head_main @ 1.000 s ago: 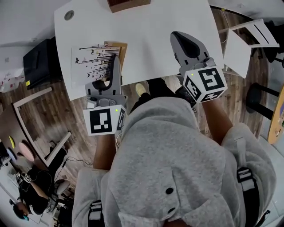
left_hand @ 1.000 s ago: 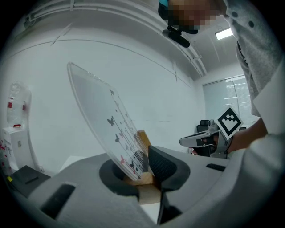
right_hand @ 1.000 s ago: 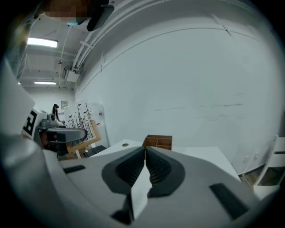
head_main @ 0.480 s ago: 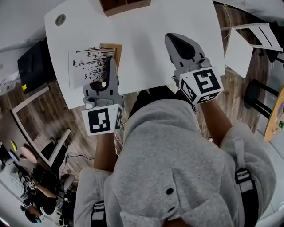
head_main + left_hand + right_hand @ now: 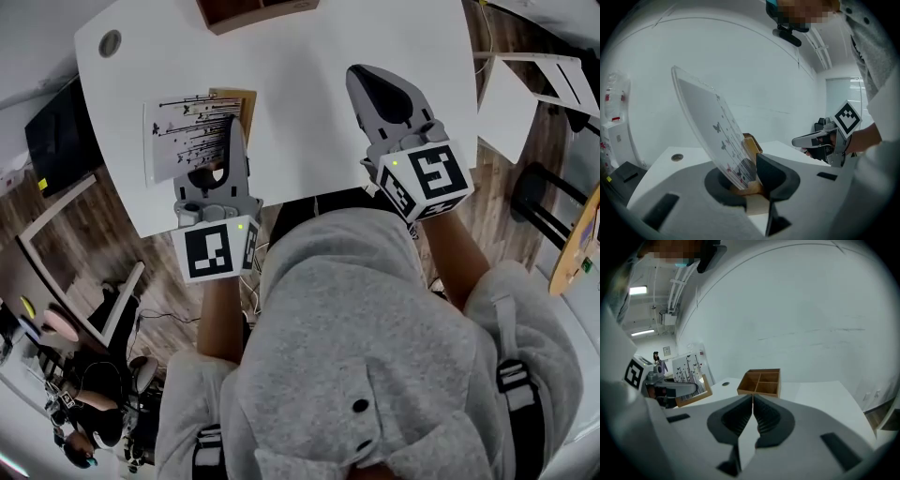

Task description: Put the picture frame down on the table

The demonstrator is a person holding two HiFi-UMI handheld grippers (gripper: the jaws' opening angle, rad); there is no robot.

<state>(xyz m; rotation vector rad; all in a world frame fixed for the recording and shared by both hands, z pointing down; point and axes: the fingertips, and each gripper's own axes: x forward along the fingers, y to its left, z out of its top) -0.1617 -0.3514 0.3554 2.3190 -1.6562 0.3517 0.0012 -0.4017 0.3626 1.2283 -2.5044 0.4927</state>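
The picture frame (image 5: 187, 136) is a clear panel with a black plant-and-butterfly print and a wooden stand, held tilted over the left part of the white table (image 5: 300, 103). My left gripper (image 5: 232, 141) is shut on its lower edge. In the left gripper view the picture frame (image 5: 710, 129) leans up and to the left from between the jaws of the left gripper (image 5: 752, 176). My right gripper (image 5: 370, 80) hovers over the table's right part, shut with nothing in it. The right gripper (image 5: 752, 401) sees the picture frame (image 5: 689, 373) at its left.
A wooden compartment box (image 5: 253, 11) stands at the table's far edge, also the wooden compartment box (image 5: 761, 382) in the right gripper view. A round grommet hole (image 5: 110, 42) sits in the far left corner. A white chair (image 5: 525, 89) stands to the right.
Both grippers and the frame have hardly moved relative to each other; the head view has shifted so the table sits slightly further left. The left gripper keeps its hold.
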